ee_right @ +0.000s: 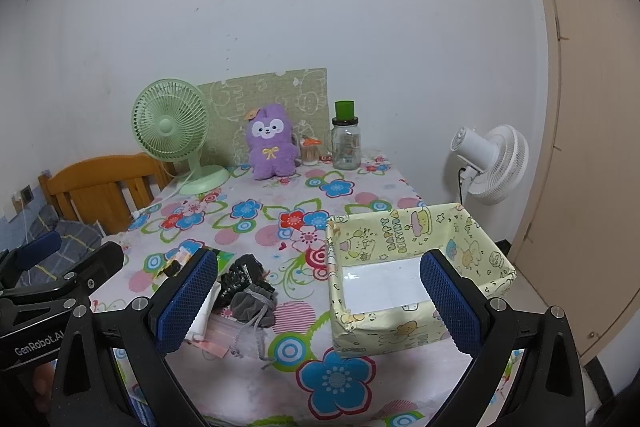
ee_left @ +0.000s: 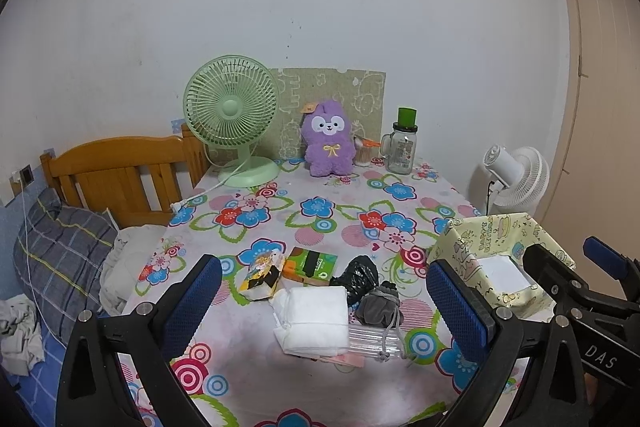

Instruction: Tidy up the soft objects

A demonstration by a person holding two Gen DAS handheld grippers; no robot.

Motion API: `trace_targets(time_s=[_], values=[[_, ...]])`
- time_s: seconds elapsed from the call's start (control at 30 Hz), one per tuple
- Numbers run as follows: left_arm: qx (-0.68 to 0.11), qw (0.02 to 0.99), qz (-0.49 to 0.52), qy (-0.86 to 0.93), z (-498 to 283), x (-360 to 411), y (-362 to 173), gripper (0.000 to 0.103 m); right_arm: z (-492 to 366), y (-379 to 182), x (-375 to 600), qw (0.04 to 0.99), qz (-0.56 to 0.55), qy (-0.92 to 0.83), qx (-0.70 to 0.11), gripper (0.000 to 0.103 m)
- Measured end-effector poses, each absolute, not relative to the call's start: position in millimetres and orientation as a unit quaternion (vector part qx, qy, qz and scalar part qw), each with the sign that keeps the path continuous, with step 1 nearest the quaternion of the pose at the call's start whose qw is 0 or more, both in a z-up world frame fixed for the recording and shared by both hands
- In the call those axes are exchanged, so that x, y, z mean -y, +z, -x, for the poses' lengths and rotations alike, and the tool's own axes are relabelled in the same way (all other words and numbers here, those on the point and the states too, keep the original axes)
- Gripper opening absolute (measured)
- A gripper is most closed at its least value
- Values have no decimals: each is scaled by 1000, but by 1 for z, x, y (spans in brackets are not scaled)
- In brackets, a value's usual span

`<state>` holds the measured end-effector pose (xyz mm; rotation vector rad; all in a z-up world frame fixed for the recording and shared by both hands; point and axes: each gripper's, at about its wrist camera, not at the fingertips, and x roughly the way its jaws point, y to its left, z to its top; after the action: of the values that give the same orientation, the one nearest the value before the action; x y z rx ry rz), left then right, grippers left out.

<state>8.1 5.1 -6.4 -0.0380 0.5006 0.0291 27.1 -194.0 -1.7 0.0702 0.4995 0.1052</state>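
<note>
A pile of soft things lies near the table's front: a white folded cloth pack [ee_left: 312, 319], a grey drawstring pouch [ee_left: 378, 309] [ee_right: 253, 303], a crumpled black bag [ee_left: 358, 275] [ee_right: 244, 275], a yellow tissue packet [ee_left: 260, 275] and a green tissue pack [ee_left: 312, 263]. A yellow birthday-print box [ee_right: 416, 275] [ee_left: 500, 251] stands to their right, with white paper inside. My left gripper [ee_left: 324, 303] is open above the pile, empty. My right gripper [ee_right: 320, 299] is open, empty, its right finger over the box.
A purple plush toy [ee_left: 328, 143], a green desk fan [ee_left: 232, 119], a glass jar with a green lid [ee_left: 402, 147] and a swab cup [ee_left: 362, 155] stand along the back wall. A bed [ee_left: 60, 259] lies left; a white floor fan [ee_right: 492, 163] stands right.
</note>
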Motion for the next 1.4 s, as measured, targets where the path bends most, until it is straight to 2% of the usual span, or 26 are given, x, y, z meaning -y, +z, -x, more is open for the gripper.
trace_targets(time_s=[1.4], values=[[-264,964,25,9,-30,-20,-26,103,-55,-12,181,963,-30,53,-261,102]])
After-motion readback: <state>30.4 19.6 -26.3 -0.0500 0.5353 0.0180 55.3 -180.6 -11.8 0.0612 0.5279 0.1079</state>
